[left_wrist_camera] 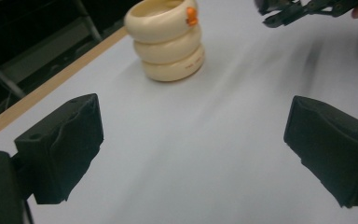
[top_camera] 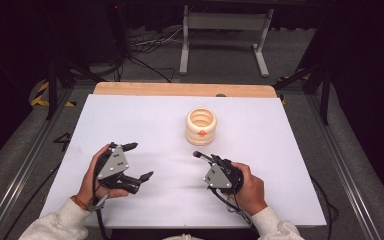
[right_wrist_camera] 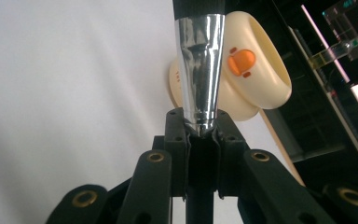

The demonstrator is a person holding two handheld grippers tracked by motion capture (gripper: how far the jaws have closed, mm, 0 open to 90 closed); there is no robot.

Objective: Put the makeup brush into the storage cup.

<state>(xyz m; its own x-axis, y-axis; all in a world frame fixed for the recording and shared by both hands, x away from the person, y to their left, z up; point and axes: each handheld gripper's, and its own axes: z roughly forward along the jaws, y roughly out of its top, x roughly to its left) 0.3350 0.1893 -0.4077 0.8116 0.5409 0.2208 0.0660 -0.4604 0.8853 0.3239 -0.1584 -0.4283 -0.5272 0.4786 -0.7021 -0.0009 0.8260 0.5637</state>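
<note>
We see nothing standing between our grippers and the cream ringed holder [top_camera: 200, 126], which stands upright mid-worktop, well beyond both. Our right gripper [right_wrist_camera: 200, 128] has its fingers clamped on a brush [right_wrist_camera: 199, 70], its silver ferrule pointing toward the holder. Our left gripper [top_camera: 139, 161] hovers with fingers spread wide, nothing between them. The worktop [top_camera: 145, 120] is white with a wooden far edge; beyond it lie dark floor, cables and a metal frame [top_camera: 225, 30].

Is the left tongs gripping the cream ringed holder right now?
No, the left tongs stand wide open over bare table, and the cream ringed holder sits apart, farther off.
</note>
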